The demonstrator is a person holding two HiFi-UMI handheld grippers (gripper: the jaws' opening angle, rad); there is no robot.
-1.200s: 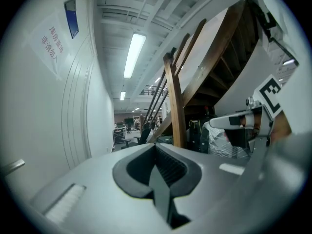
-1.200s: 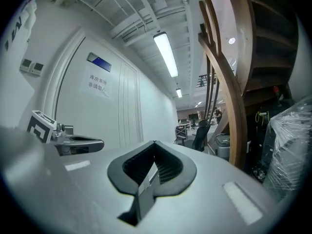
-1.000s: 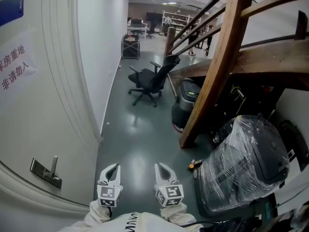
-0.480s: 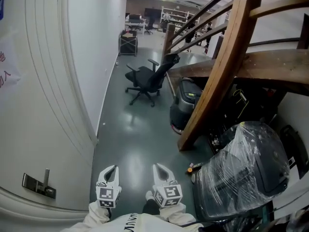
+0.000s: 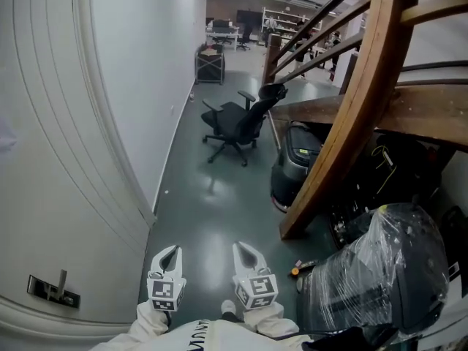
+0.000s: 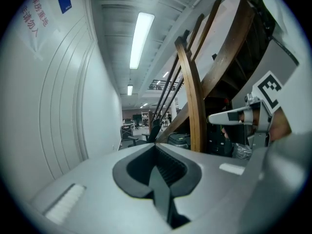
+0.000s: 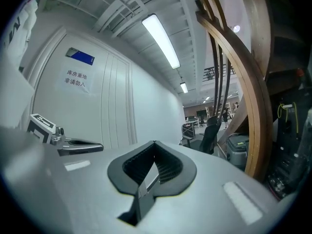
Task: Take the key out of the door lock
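Note:
The white door (image 5: 44, 159) fills the left of the head view. Its metal handle plate (image 5: 50, 290) sits low on the left, with the lever sticking out. The key is too small to make out there. My left gripper (image 5: 172, 249) and right gripper (image 5: 239, 247) are held side by side at the bottom, right of the handle and apart from the door. Both are shut with nothing between the pads. The left gripper view shows my own shut jaws and the right gripper (image 6: 214, 118) beside them. In the right gripper view the left gripper (image 7: 100, 146) is seen against the door.
A black office chair (image 5: 238, 123) stands in the corridor ahead. A wooden staircase beam (image 5: 344, 123) slants down on the right, with a black machine (image 5: 296, 167) beneath it. A plastic-wrapped machine (image 5: 387, 284) is at the near right. A small orange tool (image 5: 300, 269) lies on the floor.
The door handle has slid down and left in the head view, and the red-lettered sign has left the picture. Both grippers stay shut, side by side, carried along with the person.

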